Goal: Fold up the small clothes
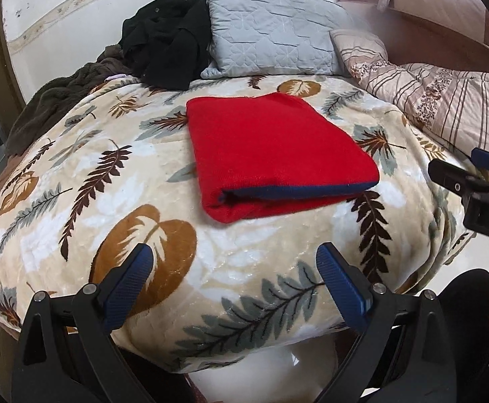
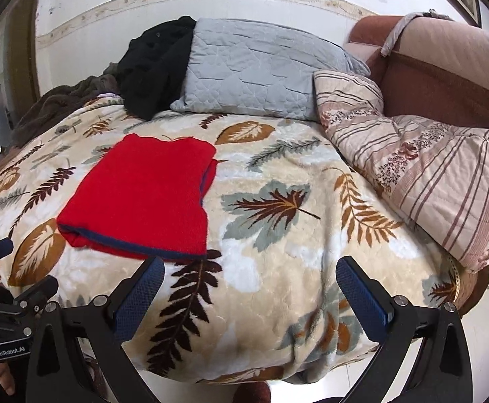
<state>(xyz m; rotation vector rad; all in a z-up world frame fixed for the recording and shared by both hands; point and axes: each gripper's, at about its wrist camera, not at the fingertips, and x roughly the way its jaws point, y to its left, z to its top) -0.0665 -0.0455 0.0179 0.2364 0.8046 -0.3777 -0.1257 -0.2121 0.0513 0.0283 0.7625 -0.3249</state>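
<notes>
At the far left edge of the bed a brown fleece throw (image 1: 59,100) slumps off the side, and a heap of black clothing (image 1: 167,47) sits beside it against the wall, overlapping the left side of a grey quilted pillow (image 1: 271,33). The left gripper (image 1: 234,268) hangs over the near edge of the leaf-print blanket (image 1: 110,181), its jaws spread wide with nothing between them, well short of the cloth. The red garment (image 1: 271,147) lies folded into a flat rectangle on the middle of the blanket, a navy trim showing along its near edge and its folded corner facing the left gripper; open blanket surrounds it on every side. In the right wrist view the right gripper (image 2: 251,288) also hovers over the near edge with its jaws parted and empty, the left fingertip (image 2: 150,272) just beside the garment's near right corner. Right of the garment the blanket runs bare until a striped floral quilt (image 2: 429,181) bunches along the right edge, with a brown sofa (image 2: 445,77) behind it
</notes>
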